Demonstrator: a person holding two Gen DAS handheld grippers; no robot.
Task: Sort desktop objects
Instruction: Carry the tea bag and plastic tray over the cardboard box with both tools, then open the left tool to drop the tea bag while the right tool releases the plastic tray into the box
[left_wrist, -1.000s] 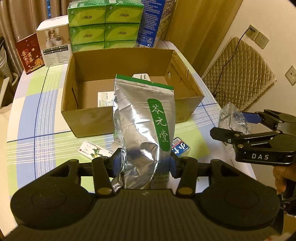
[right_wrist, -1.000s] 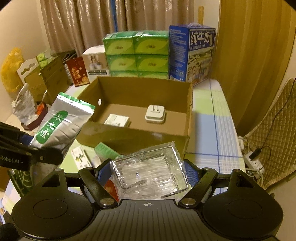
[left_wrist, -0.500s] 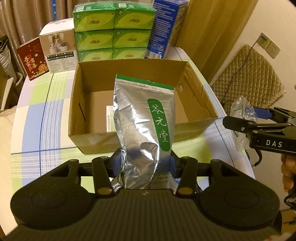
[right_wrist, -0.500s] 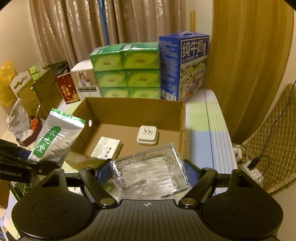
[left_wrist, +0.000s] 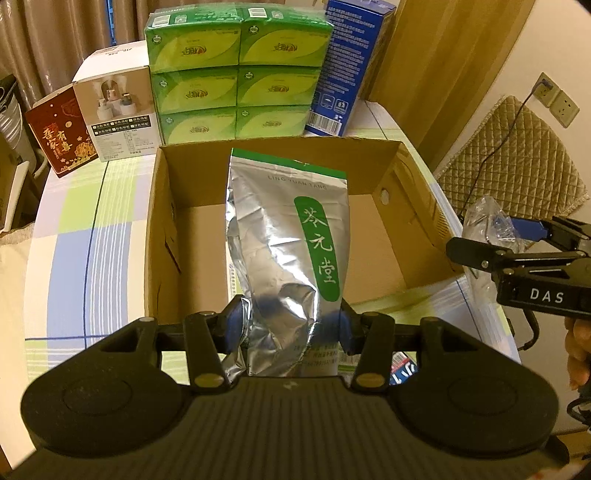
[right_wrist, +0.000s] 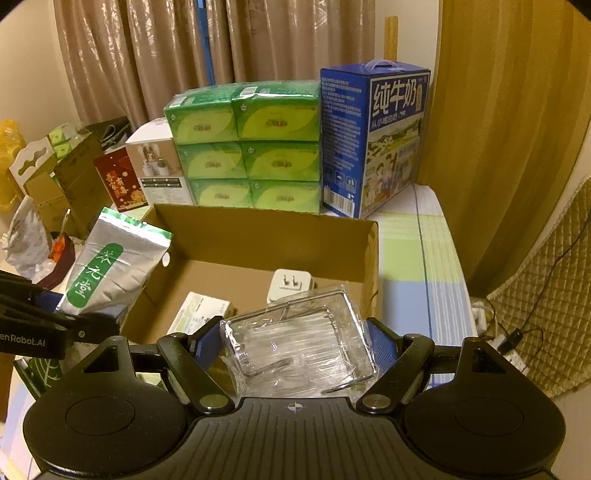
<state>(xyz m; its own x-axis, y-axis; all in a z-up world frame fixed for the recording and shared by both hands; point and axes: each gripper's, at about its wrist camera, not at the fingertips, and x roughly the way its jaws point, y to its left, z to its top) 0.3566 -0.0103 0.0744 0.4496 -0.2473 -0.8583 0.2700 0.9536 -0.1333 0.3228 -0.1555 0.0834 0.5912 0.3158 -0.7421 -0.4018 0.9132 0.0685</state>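
Note:
My left gripper (left_wrist: 291, 325) is shut on a silver foil tea pouch (left_wrist: 288, 243) with a green label, held upright over the near wall of the open cardboard box (left_wrist: 162, 221). The same pouch (right_wrist: 110, 269) shows at the left of the right wrist view, above the box (right_wrist: 266, 229). My right gripper (right_wrist: 295, 343) is shut on a clear plastic packet with a wire rack (right_wrist: 299, 343), held over the box's near right part. Inside the box lie a white plug adapter (right_wrist: 290, 288) and a small white-green carton (right_wrist: 201, 314). The right gripper (left_wrist: 517, 254) appears at the right edge of the left wrist view.
Behind the box stand stacked green tissue packs (left_wrist: 236, 70), a blue milk carton (right_wrist: 373, 140), a white product box (left_wrist: 118, 114) and a red box (left_wrist: 61, 133). A small blue-red packet (left_wrist: 404, 369) lies on the checked tablecloth (left_wrist: 74, 240) near the front. Curtains hang behind.
Both grippers have moved forward toward the box with their loads; the pouch and the clear packet now hang over the box's near edge instead of short of it.

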